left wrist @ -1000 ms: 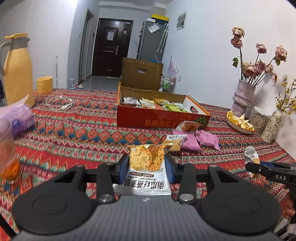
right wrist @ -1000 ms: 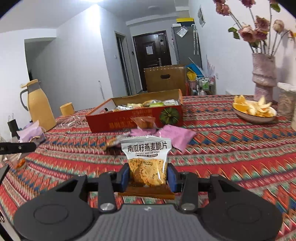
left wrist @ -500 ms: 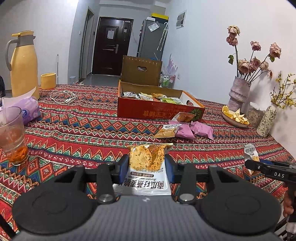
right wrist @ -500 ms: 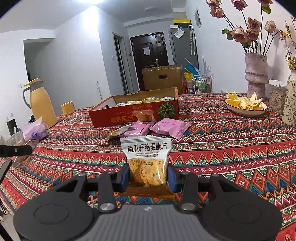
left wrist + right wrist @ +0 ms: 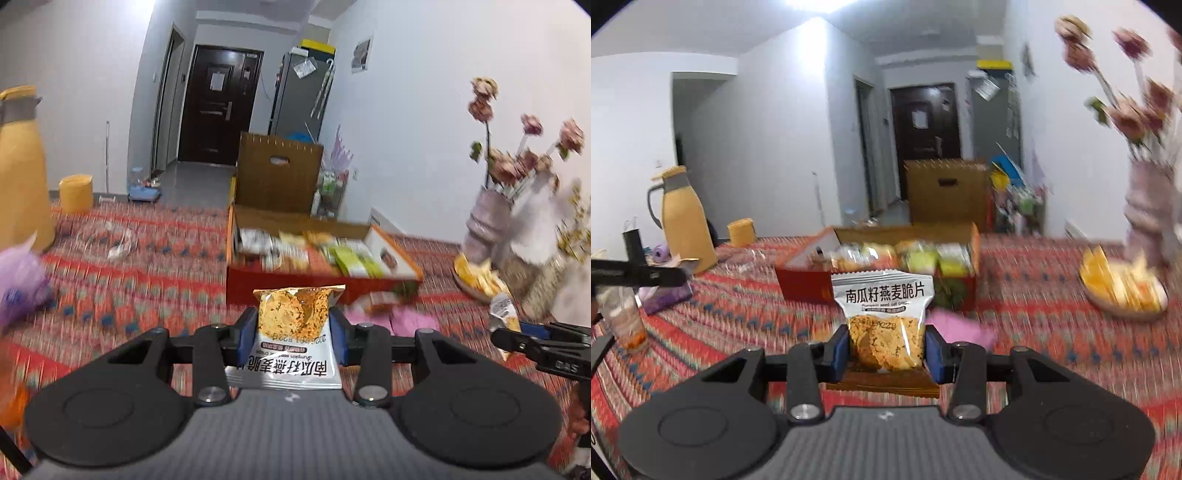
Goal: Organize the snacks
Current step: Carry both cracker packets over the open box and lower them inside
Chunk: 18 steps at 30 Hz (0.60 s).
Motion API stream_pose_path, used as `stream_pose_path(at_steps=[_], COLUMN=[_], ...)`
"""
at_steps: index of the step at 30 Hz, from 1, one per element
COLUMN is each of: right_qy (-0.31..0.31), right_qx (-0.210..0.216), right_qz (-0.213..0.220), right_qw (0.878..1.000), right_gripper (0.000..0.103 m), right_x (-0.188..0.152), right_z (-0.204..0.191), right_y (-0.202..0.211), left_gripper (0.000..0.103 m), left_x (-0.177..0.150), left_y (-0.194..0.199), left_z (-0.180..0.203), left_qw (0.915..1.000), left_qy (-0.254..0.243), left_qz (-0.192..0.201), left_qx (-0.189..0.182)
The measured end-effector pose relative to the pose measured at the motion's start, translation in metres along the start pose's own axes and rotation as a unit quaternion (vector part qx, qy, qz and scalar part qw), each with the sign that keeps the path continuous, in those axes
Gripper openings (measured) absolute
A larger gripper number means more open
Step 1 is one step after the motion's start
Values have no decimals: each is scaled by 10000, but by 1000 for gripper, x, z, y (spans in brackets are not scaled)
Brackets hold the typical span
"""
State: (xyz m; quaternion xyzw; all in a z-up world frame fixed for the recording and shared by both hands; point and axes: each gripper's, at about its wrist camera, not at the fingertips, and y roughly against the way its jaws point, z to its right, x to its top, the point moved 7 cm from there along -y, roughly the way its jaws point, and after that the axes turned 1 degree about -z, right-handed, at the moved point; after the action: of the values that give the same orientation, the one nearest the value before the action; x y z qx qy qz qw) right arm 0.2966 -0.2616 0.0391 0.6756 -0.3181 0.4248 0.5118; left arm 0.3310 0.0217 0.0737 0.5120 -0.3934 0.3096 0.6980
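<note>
Grippers both grip pumpkin-seed oat crisp packets above the patterned tablecloth [image 5: 155, 266]: left gripper [image 5: 293, 336] pinches its upside-down packet [image 5: 290, 332], right gripper [image 5: 886, 350] its upright packet [image 5: 884, 314], each short of the open snack box [image 5: 812, 290].

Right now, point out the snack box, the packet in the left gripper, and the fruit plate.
snack box [image 5: 295, 288], left wrist view, red front wall.
left packet [image 5: 293, 314], left wrist view, clear crisp window between the fingers.
fruit plate [image 5: 1123, 314], right wrist view, front rim.
</note>
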Motion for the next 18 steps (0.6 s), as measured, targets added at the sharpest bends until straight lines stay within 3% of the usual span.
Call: stream_pose_path(at_steps=[5,10,13,16,18], right_qy=[204,-60,-630,-793,-838], right_qx=[255,515,766,800,592], right_qz=[237,157,-207,-610,-1028], right_qw=[9992,9985,9949,9918,9894], right_gripper=[41,41,41,41,41], right_x=[68,115,121,110,94], right_z=[11,27,39,36,33], right_y=[-42,-113,-169,-222,-256], left_gripper=[41,41,41,41,41], left_x=[57,87,87,77,68], left_y=[-63,-134,-178,-215,-233], left_z=[-8,-21,-26,-34,-36], left_qw=[9996,9998,9996,9985,9974], left_qy=[-1,182,163,268,295], left_qz=[136,35,-130,-386,-573], left_qx=[238,114,213,295,312])
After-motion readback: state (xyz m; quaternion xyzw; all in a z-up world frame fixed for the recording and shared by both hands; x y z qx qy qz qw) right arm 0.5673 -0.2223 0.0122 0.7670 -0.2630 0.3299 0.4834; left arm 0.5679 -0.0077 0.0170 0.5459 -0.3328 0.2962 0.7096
